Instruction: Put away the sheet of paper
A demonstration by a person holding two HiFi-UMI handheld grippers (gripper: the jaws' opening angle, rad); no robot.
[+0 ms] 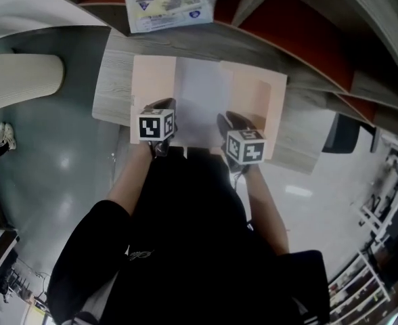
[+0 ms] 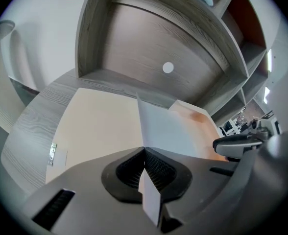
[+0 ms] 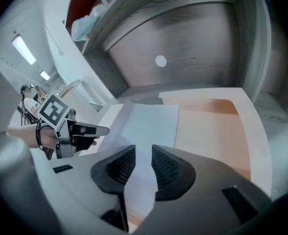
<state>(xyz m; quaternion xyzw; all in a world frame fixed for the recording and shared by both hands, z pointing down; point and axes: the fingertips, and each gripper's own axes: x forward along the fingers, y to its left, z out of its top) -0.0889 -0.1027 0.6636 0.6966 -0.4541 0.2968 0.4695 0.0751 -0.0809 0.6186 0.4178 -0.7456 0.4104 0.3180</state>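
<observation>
1. Little of the task looks done. The sheet of paper is not put away: it lies over the middle of an open peach folder on the grey wood-grain bench.
2. The sheet's far part rests on the folder, between the folder's 2 spread flaps. Its near edge is raised at the 2 tools.
3. What is left, as I judge it, is to settle the sheet flat inside the folder and close the flaps over it. This assumes the folder is where the sheet belongs, which the pictures do not show.
4. The left tool has its jaws closed together on the sheet's near edge. A strip of white paper is pinched between the ribbed pads and pokes out toward the camera.
5. The right tool is partly open, with a clear gap between its 2 pads. The sheet's near edge runs through that gap. Neither pad presses on it, so I judge that this side has no hold on the paper.
6. Both tools sit side by side at the sheet's near edge, well apart from the bench's back wall.
</observation>
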